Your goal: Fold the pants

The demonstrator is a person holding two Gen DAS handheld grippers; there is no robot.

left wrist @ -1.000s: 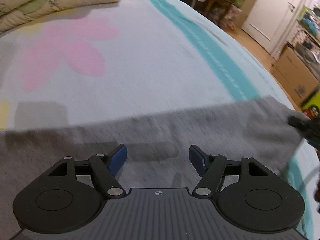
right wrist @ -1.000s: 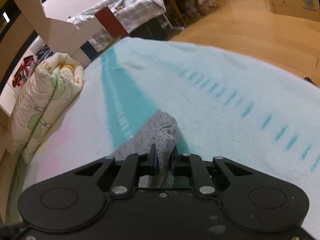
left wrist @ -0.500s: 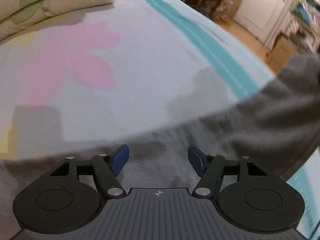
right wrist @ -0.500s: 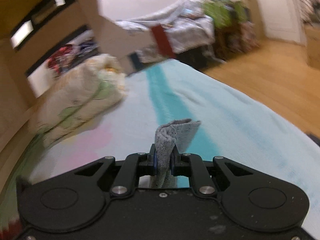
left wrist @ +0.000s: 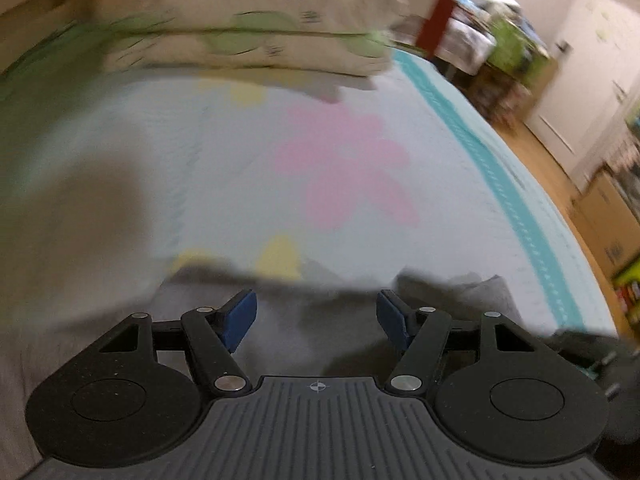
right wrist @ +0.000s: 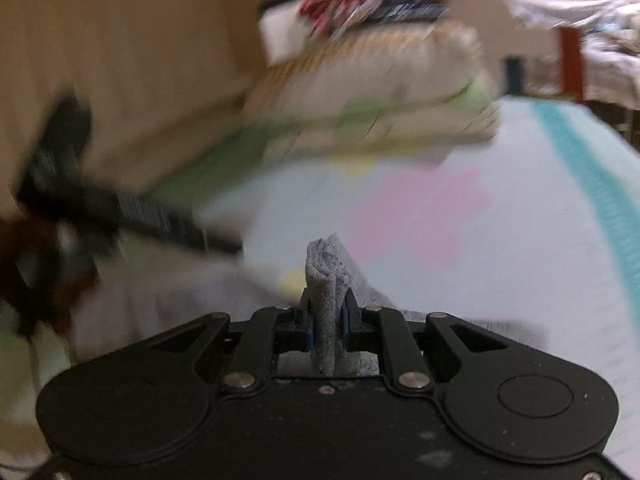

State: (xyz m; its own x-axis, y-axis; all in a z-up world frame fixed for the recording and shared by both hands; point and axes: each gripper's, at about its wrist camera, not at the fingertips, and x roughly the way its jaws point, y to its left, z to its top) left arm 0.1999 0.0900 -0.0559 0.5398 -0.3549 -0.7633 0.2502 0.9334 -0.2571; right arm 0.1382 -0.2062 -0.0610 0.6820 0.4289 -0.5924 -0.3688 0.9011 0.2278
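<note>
Right gripper (right wrist: 327, 322) clenched on a bunched fold of the grey pants (right wrist: 325, 280), lifted above the pale blue bedspread (right wrist: 500, 260), left gripper (left wrist: 316, 314) spread wide, nothing between its blue pads (left wrist: 240, 316), pants cloth lying just beneath it, folded quilt (left wrist: 248, 36) at the bedspread's far end

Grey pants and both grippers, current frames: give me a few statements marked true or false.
1. The right gripper is clamped on a fold of the grey pants. True.
2. The left gripper pinches the pants. False: its jaws stand apart, with grey fabric lying below them.
3. The bedspread shows a pink flower print. True.
4. The folded quilt lies on top of the pants. False: it sits at the far end of the bed.
</note>
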